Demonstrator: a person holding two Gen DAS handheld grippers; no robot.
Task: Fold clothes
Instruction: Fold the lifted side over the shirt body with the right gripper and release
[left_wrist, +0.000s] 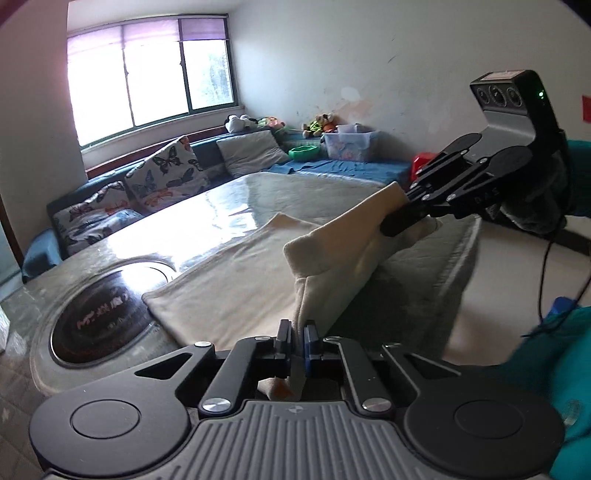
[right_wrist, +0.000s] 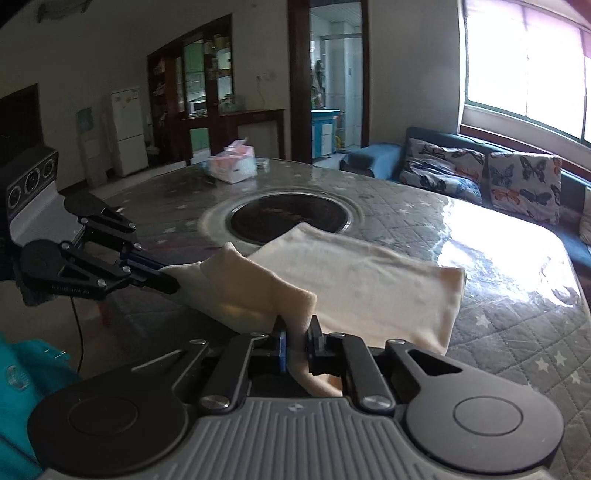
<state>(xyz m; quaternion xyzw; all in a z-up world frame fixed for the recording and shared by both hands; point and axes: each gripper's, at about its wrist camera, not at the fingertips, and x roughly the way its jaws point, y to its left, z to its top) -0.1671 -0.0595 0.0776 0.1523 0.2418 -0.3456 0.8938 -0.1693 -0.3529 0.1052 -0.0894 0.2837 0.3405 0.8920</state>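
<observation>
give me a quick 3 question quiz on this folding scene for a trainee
1. True or false: both tongs are shut on the cream cloth.
2. What round thing is set into the table beyond the cloth?
A. a sink
B. a dark hotpot burner
C. a plate
3. Fill in: the cushions on the sofa bear a ____ print.

Key:
1. True: the left tongs and the right tongs each pinch a lifted edge.
2. B
3. butterfly

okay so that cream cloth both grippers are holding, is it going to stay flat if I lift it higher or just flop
Probably flop: the cream cloth already sags between the left hand-held gripper and right hand-held gripper. It looks thick and soft, so folds should round rather than crease. The glossy table cover may let it slide when dragged.
</observation>
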